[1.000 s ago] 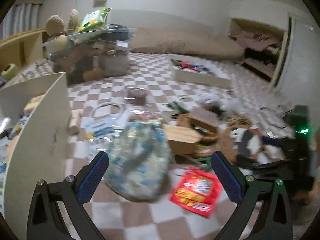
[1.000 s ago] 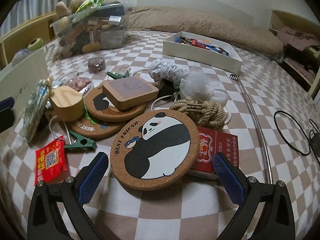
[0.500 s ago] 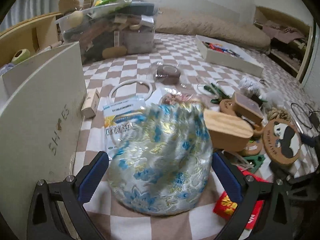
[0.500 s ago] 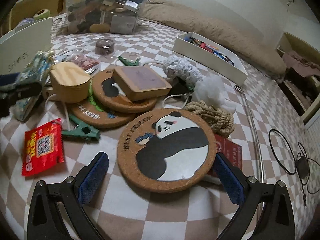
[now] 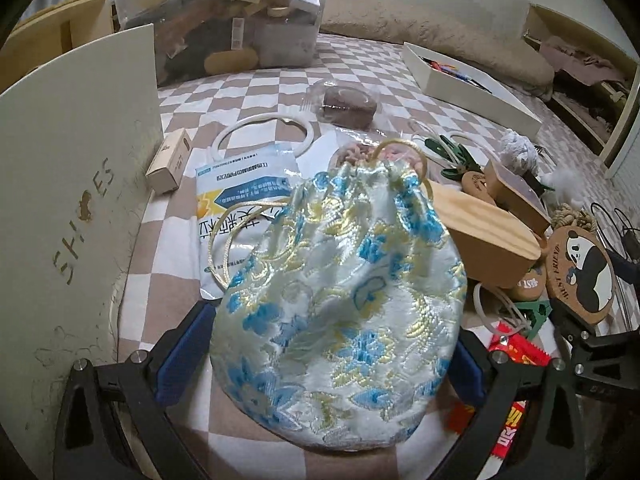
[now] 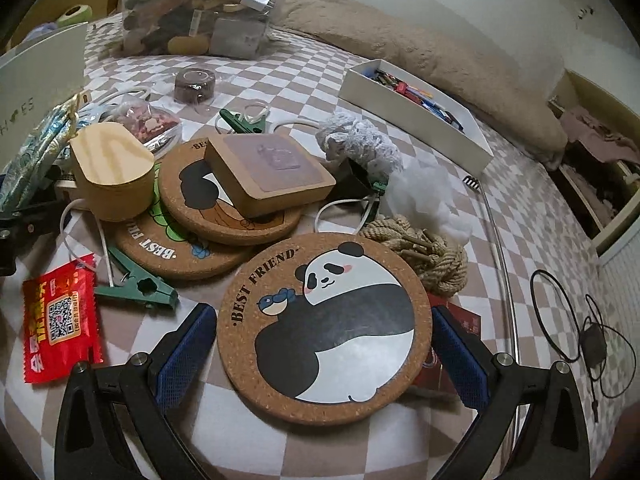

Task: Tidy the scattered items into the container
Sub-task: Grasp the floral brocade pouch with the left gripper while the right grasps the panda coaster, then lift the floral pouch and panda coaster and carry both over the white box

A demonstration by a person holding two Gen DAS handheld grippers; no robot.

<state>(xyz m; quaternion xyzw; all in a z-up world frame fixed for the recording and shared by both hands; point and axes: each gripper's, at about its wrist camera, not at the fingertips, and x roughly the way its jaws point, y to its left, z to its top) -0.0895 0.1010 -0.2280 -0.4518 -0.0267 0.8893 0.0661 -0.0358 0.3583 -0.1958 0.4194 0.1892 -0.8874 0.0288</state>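
A blue-and-gold brocade drawstring pouch (image 5: 340,304) lies on the checkered cover between the open fingers of my left gripper (image 5: 320,360); the pads flank its lower sides. A white shoe box (image 5: 68,216) stands right at its left. My right gripper (image 6: 322,356) is open around a round cork panda coaster (image 6: 324,328), a pad on either side of it. The pouch also shows edge-on at the left of the right wrist view (image 6: 36,152). The coaster shows at the right of the left wrist view (image 5: 580,276).
Around the coaster lie two more cork coasters (image 6: 224,216), a brown flat box (image 6: 268,172), a wooden oval box (image 6: 112,172), a green clip (image 6: 136,288), a red sachet (image 6: 56,324), a rope bundle (image 6: 424,252) and a black cable (image 6: 580,320). A white tray (image 6: 416,108) and a clear bin (image 6: 196,12) stand behind.
My left gripper has come forward and down so the pouch now lies between its fingers. My right gripper has closed in on the panda coaster, whose edges now sit between the pads.
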